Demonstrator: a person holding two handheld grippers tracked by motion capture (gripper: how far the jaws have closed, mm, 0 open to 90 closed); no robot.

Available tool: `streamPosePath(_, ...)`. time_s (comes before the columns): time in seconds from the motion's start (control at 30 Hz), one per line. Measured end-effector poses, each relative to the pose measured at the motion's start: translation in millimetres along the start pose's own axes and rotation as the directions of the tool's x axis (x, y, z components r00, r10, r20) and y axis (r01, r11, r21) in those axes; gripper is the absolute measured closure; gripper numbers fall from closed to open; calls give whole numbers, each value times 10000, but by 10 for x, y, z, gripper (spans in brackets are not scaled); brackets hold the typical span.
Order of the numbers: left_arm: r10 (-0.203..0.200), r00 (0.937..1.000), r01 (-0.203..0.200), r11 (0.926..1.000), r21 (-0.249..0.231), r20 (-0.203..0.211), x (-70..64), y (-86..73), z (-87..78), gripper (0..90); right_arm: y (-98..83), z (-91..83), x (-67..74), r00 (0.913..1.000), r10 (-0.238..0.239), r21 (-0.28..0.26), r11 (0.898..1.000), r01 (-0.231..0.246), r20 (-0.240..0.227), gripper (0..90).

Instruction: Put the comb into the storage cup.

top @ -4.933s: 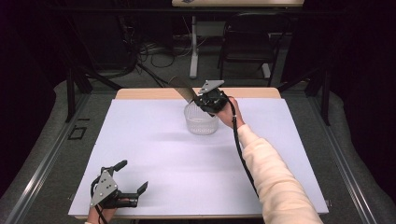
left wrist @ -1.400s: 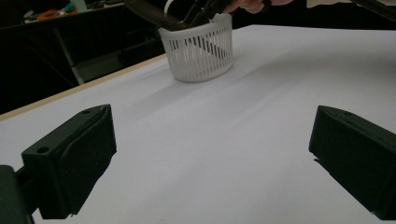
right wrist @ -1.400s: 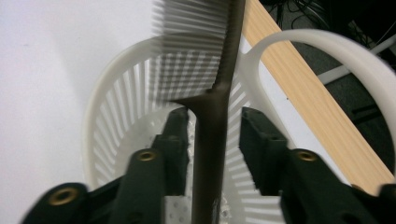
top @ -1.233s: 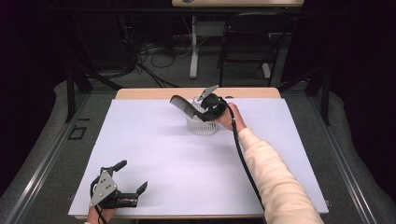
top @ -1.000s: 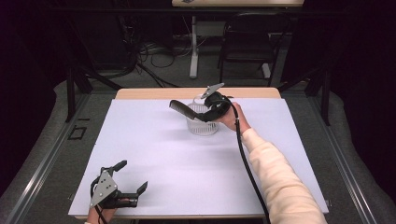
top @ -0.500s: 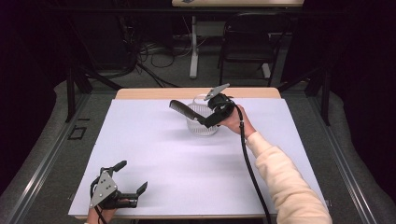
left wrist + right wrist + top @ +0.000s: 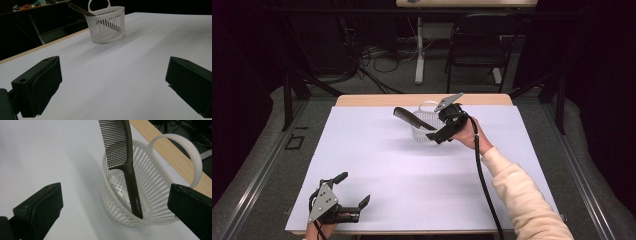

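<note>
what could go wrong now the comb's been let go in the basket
The comb leans handle-down in the small white basket, its toothed end sticking out well past the rim, so it might tip the light basket or slide out. The right hand-held gripper, jaws just opened wide with nothing gripped, sits right beside the basket; pulling away carelessly may clip the comb or the basket's loop handle.

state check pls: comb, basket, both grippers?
comb: handle end down in the basket, toothed end leaning out over the rim, not gripped.
basket: upright on the white table, handle loop up.
right gripper: beside the basket, fingers have just been opening, now wide, nothing between them.
left gripper: open, holding nothing, low at the table's near edge.
</note>
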State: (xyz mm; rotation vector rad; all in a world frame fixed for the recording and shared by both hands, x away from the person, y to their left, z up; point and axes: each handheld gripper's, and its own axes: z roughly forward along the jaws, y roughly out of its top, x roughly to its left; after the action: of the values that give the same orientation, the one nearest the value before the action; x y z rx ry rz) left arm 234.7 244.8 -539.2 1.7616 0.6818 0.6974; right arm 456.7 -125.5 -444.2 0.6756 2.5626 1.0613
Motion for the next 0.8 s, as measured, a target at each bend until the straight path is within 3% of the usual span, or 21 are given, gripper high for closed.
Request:
streamPosePath(0.37,12,10000,-12,10000,-27,-10,-2,0,-6,5,-182,-84,115,9998,5,303,9995,1,-210,0)
streamPosePath(0.8,25,10000,-25,10000,-5,-16,-2,1,-3,6,-372,-329,253,9992,215,137,9997,-211,-322,0)
